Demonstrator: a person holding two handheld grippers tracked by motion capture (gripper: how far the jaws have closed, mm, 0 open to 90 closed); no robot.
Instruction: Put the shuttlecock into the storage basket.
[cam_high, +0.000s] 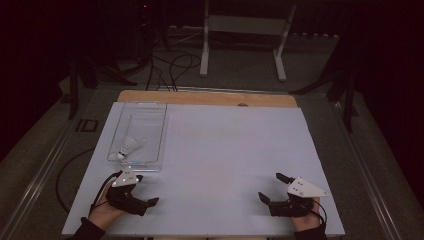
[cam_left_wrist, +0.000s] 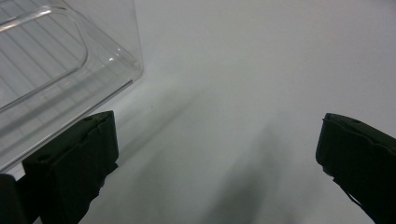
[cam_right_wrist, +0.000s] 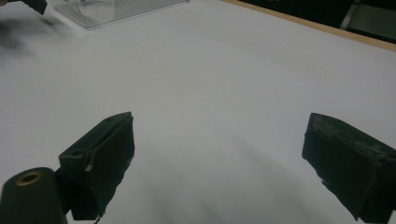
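Observation:
A white shuttlecock (cam_high: 129, 147) lies inside a clear plastic tray (cam_high: 116, 131) at the table's left side. My left gripper (cam_high: 146, 189) rests near the front edge, just in front of the tray's near end, and is open with nothing between its jaws. In the left gripper view, the left gripper (cam_left_wrist: 217, 140) has the tray's (cam_left_wrist: 56, 70) clear corner just beyond its left jaw. My right gripper (cam_high: 270, 186) sits at the front right, open and empty. In the right gripper view, the right gripper (cam_right_wrist: 224, 149) faces bare white surface.
A white sheet (cam_high: 225, 150) covers the table, with a wooden strip (cam_high: 210, 97) along the far edge. Beyond it stand a white frame (cam_high: 245, 30) and cables on the dark floor. The right gripper view shows the tray (cam_right_wrist: 116, 9) far off at top left.

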